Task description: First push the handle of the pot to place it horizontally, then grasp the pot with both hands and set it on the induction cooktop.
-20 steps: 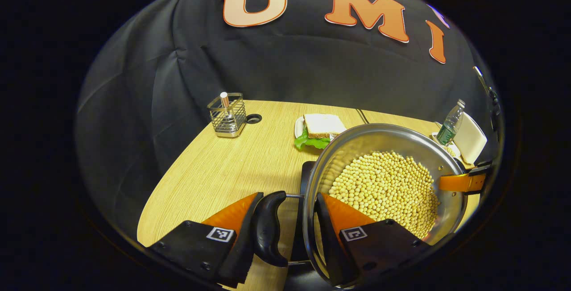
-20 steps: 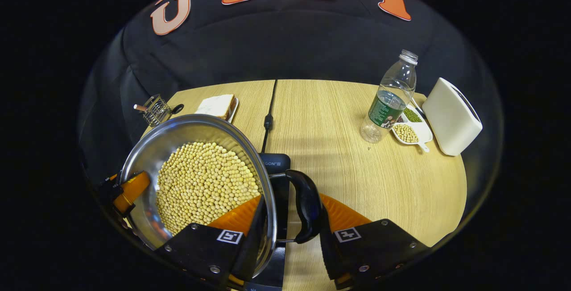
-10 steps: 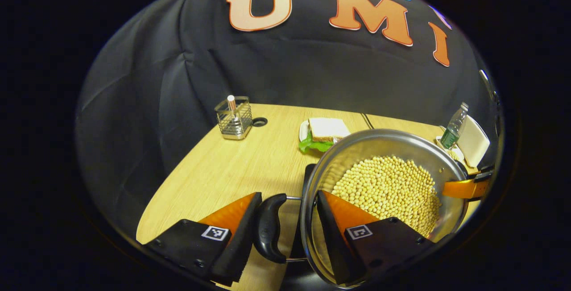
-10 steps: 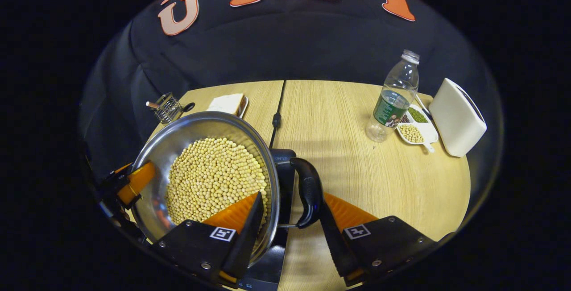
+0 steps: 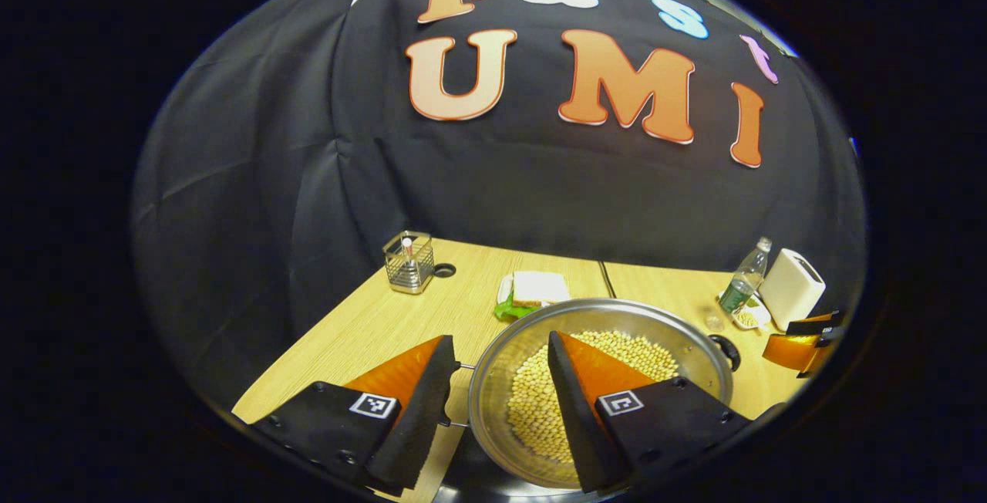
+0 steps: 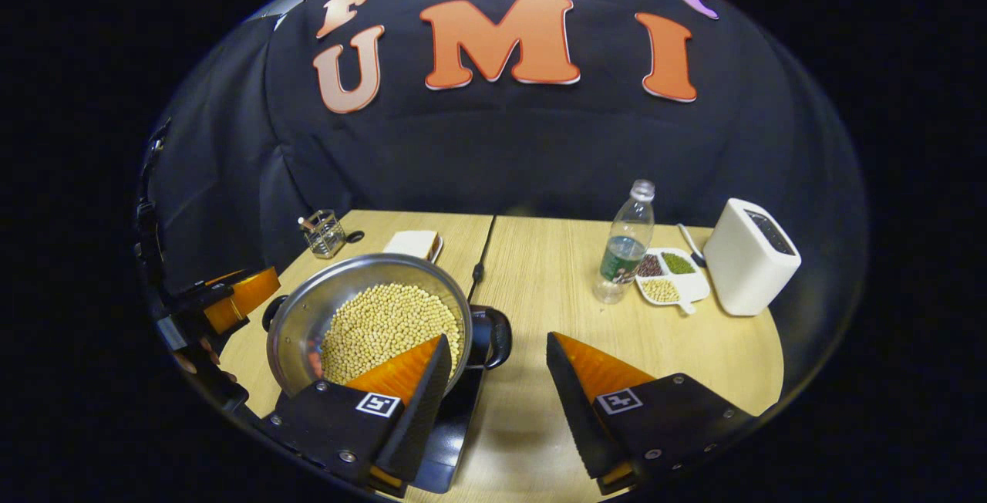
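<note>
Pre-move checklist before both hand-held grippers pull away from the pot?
1. Steel pot of yellow beans on black induction cooktop: ok, the cooktop shows under it.
2. Left hand-held gripper open, off the handle: ok.
3. Right hand-held gripper open, off the black pot handle: ok.
4. Beans inside the pot, none spilled on the wooden table: ok.
5. Pot centred on the cooktop: cannot tell.
6. Clear plastic bottle apart from the pot: ok.
</note>
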### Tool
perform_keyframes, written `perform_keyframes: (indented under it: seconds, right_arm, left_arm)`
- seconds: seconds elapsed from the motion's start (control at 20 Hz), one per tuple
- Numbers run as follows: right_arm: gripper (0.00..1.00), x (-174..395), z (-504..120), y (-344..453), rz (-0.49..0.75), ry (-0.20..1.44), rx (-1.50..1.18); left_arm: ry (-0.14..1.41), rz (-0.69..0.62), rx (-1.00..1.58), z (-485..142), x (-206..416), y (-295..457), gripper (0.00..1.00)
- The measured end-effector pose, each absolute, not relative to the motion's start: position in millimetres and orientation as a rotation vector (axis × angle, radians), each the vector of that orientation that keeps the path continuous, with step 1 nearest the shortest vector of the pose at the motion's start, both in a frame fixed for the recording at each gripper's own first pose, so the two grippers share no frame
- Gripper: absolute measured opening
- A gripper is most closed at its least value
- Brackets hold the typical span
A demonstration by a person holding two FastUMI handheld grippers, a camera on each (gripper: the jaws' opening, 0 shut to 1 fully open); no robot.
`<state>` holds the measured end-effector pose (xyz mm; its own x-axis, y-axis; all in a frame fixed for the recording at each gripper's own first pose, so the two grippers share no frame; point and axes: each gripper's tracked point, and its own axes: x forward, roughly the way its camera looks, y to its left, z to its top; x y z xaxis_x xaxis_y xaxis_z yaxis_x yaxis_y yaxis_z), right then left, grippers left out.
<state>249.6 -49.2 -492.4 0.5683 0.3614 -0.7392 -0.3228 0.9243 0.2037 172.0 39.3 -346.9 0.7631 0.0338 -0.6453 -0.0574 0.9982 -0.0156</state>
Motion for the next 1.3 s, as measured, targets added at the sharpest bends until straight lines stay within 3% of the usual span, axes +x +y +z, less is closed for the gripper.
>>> perform_keyframes:
  seconds: [0.1, 0.2, 0.3, 0.35, 0.4, 0.45, 0.5, 0.65, 0.8, 0.95, 1.05, 1.1, 1.15, 1.25, 1.3]
  right_arm:
    - [0.78, 255.3, -482.1, -55.5, 0.377, 0.799, 0.052]
    - [0.78, 262.9, -474.9, -55.4, 0.384, 0.726, 0.064]
    - [0.78, 264.6, -475.8, -53.2, 0.412, 0.723, 0.079]
    - [0.78, 270.4, -475.0, -56.0, 0.401, 0.699, 0.083]
    - [0.77, 274.3, -456.4, -66.7, 0.385, 0.663, 0.081]
    - [0.77, 278.8, -444.7, -76.7, 0.363, 0.621, 0.072]
    - [0.77, 279.0, -431.7, -92.5, 0.346, 0.580, 0.064]
    - [0.78, 281.9, -402.8, -127.5, 0.285, 0.462, 0.047]
    - [0.79, 269.9, -376.7, -143.7, 0.279, 0.392, 0.057]
    - [0.80, 260.2, -335.3, -148.4, 0.296, 0.313, 0.033]
    - [0.83, 251.8, -310.8, -155.7, 0.280, 0.279, 0.008]
    - [0.89, 248.6, -296.1, -161.4, 0.265, 0.253, -0.003]
    - [0.86, 246.4, -283.0, -166.6, 0.249, 0.227, -0.016]
    - [0.94, 238.8, -262.7, -178.0, 0.226, 0.190, -0.022]
    - [0.91, 233.9, -255.0, -178.7, 0.232, 0.176, -0.018]
  left_arm:
    - [0.650, 0.034, -0.047, -320.4, 170.7, 26.3, 0.84]
    - [0.603, 0.020, -0.041, -293.6, 166.7, 15.2, 0.77]
    - [0.553, 0.041, -0.027, -267.7, 163.7, 13.4, 0.80]
    - [0.529, 0.038, -0.040, -253.6, 161.3, 7.6, 0.77]
    - [0.507, 0.025, -0.051, -240.5, 158.9, 1.9, 0.80]
    - [0.489, 0.012, -0.061, -226.1, 155.7, -3.0, 0.77]
    - [0.473, -0.001, -0.070, -213.9, 151.4, -7.1, 0.82]
    - [0.470, -0.074, -0.130, -191.5, 128.4, -26.8, 0.79]
    - [0.384, -0.052, -0.113, -153.0, 119.4, -17.4, 0.77]
    - [0.312, -0.044, -0.085, -113.4, 111.8, -12.8, 0.79]
    - [0.307, -0.048, -0.089, -93.1, 100.1, -10.5, 0.87]
    - [0.297, -0.049, -0.089, -82.7, 97.0, -7.6, 0.92]
    - [0.284, -0.041, -0.086, -71.8, 93.9, -3.0, 0.87]
    - [0.255, -0.037, -0.072, -50.5, 84.7, 4.4, 0.92]
    - [0.241, -0.036, -0.056, -43.1, 78.6, 7.3, 0.94]
